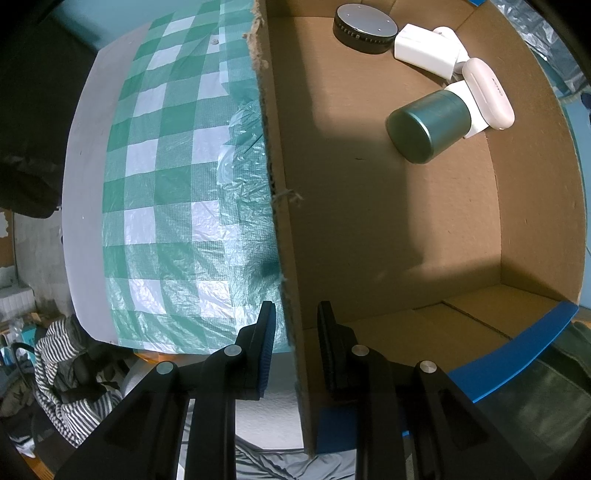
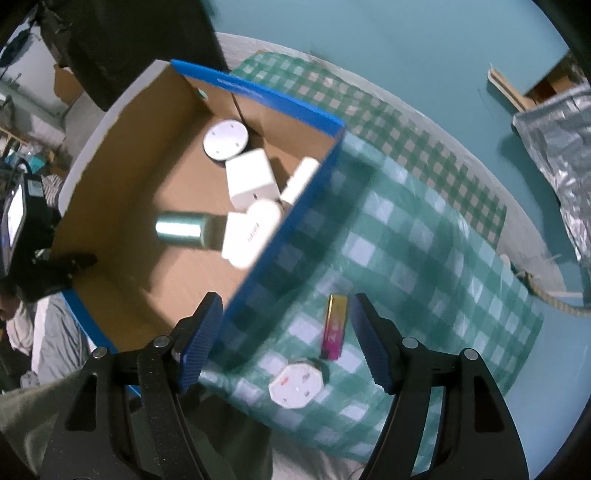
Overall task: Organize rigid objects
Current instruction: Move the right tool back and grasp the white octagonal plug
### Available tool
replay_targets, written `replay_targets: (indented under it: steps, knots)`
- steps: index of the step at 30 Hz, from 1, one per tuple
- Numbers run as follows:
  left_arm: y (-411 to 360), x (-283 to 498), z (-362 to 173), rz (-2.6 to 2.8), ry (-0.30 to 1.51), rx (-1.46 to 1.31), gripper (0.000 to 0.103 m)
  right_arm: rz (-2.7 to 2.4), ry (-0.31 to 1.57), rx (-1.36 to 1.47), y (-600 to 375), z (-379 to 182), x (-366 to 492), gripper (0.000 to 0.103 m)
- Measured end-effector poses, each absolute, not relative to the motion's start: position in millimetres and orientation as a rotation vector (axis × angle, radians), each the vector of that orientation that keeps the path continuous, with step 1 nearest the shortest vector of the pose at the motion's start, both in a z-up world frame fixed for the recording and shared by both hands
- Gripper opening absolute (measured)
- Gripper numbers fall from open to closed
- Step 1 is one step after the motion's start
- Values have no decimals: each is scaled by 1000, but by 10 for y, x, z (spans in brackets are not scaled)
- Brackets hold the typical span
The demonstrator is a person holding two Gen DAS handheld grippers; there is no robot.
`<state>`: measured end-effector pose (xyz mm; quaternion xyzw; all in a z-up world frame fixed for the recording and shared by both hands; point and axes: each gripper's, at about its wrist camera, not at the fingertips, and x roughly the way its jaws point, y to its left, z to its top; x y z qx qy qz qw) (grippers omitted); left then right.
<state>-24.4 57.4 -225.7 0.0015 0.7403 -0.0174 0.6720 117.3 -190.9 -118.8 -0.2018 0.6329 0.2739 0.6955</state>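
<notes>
left wrist view: the left gripper (image 1: pixel 295 314) is clamped on the side wall of the open brown cardboard box (image 1: pixel 291 280). a teal metal cylinder (image 1: pixel 430 125) lies on its side at 1 o'clock, touching white plastic cases (image 1: pixel 428 50).

right wrist view: the right gripper (image 2: pixel 286 314) stands wide with nothing between its pads, above the green-checked cloth (image 2: pixel 424 258). a pink-and-gold flat stick (image 2: pixel 335 326) and a white octagonal plug (image 2: pixel 295 384) lie at 6 o'clock, just outside the box.

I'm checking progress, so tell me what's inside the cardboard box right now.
Inside the cardboard box: a round dark speaker puck, a white square adapter, a pale oblong case and a green tin lying on its side. Whatever sits under the pile stays hidden.
</notes>
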Motion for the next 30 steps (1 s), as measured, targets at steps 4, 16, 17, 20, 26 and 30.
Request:
replay_targets:
  steps: [4, 16, 17, 20, 26, 30]
  knots:
    - [575, -242, -2248, -41, 1665, 5, 23, 578, 1459, -423, -2107, -1331, 1125, 75]
    - [564, -237, -2241, -46, 1667, 11, 23, 434, 1671, -276, -2568, -2123, 865, 75]
    - [559, -233, -2240, -47, 1668, 12, 23, 412, 1686, -260, -2600, -2193, 848, 75]
    - [533, -225, -2239, -53, 1670, 19, 23, 347, 1704, -217, -2677, -2334, 807, 75]
    - [488, -212, -2235, -63, 1675, 27, 23, 266, 1729, -107, -2795, -2503, 735, 75]
    - [466, -208, -2235, -71, 1676, 34, 23, 239, 1726, -83, -2805, -2554, 702, 75]
